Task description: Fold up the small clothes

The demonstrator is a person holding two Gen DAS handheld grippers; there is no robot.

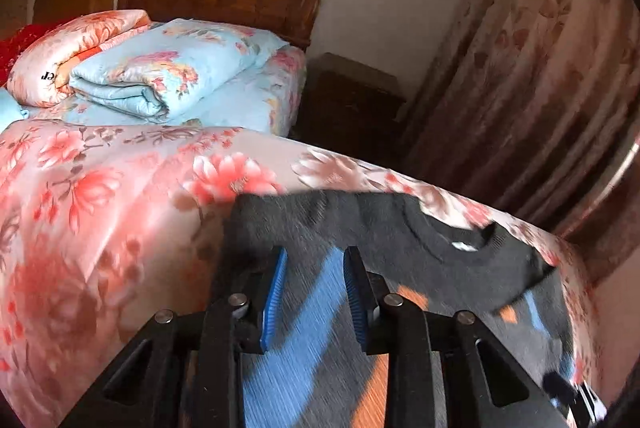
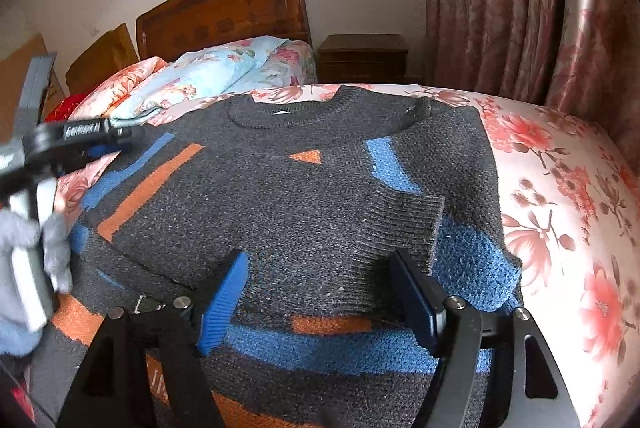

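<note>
A small dark grey knit sweater (image 2: 304,196) with blue and orange patches lies flat on the bed, collar toward the headboard, one sleeve folded across its front with the cuff (image 2: 404,228) near my right gripper. My right gripper (image 2: 324,268) is open just above the sweater's lower part, holding nothing. My left gripper (image 1: 316,268) is open over the sweater (image 1: 400,228), with cloth showing between its blue pads; the view is blurred. The left gripper also shows in the right wrist view (image 2: 108,144), at the sweater's left shoulder, held by a gloved hand.
The bed has a pink floral cover (image 2: 560,188). Folded blue and pink quilts (image 1: 168,68) lie by the wooden headboard (image 2: 224,12). A dark nightstand (image 2: 364,58) stands beside the bed, and floral curtains (image 2: 520,0) hang on the right.
</note>
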